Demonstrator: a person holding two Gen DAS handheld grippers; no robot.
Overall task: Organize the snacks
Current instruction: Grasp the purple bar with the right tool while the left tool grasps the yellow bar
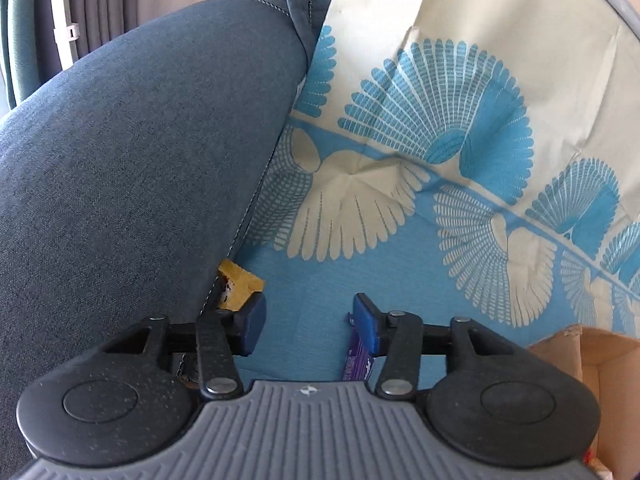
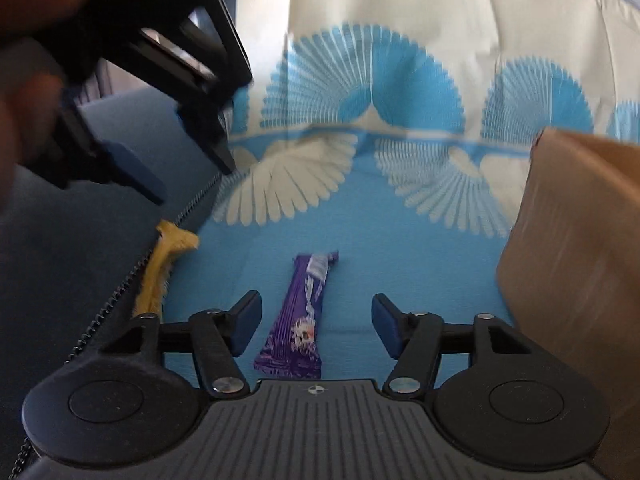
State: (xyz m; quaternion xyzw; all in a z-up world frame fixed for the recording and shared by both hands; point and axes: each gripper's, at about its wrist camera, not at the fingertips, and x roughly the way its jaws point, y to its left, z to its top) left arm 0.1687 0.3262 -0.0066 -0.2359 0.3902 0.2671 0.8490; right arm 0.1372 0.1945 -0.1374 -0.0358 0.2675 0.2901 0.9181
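I held the right gripper (image 2: 316, 330) spread apart over the purple snack bar (image 2: 298, 316), which lay on the blue cloth (image 2: 420, 264) beside the cardboard box (image 2: 572, 260), and judged a skewed closing could pinch cloth

No words, brand names or numbers are showing legibly in either view. The purple snack wrapper (image 2: 294, 320), lying on the blue patterned cloth (image 2: 400, 280), is carrying white print and a small picture, possibly a logo, but the blur is keeping it unreadable. Just below the wrapper, the right gripper's grey ribbed body (image 2: 316, 420) is showing a small crosshair sign (image 2: 315, 390); the left gripper's body (image 1: 308, 420) is bearing the same mark (image 1: 307, 390).
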